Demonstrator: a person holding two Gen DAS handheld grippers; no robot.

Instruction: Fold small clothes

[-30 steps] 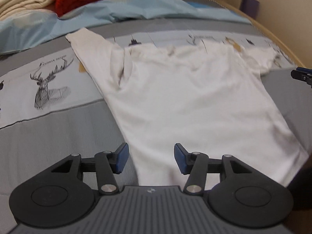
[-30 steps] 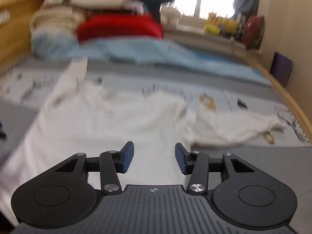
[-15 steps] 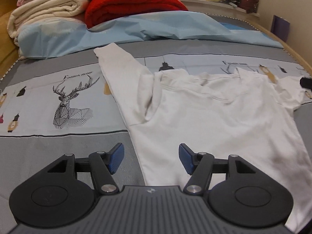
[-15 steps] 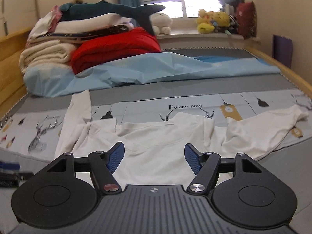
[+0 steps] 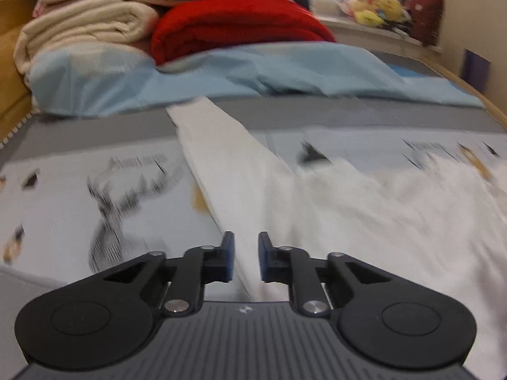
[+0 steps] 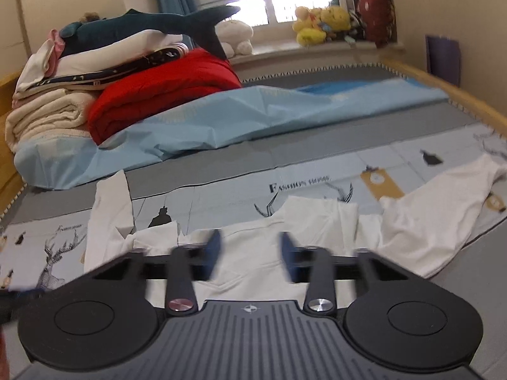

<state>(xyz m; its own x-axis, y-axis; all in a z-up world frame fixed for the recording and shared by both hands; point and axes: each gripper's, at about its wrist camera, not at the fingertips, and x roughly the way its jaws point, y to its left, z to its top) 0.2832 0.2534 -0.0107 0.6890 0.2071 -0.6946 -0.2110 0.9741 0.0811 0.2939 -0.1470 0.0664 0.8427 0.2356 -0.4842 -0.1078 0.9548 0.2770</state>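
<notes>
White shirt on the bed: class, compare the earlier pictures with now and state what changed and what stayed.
Both grippers advanced up the white shirt: the left gripper to its left sleeve, the right gripper toward the collar. Both jaws are closing without gripping cloth. The shirt stays spread out.

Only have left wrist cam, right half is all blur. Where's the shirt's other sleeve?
Observer: The right sleeve lies stretched out to the right, not folded in.
Operator: And the right claw?
Observer: The right claw is over the chest of the white shirt, just below the collar. Its jaws are closing, with no fabric visibly between them.
</notes>
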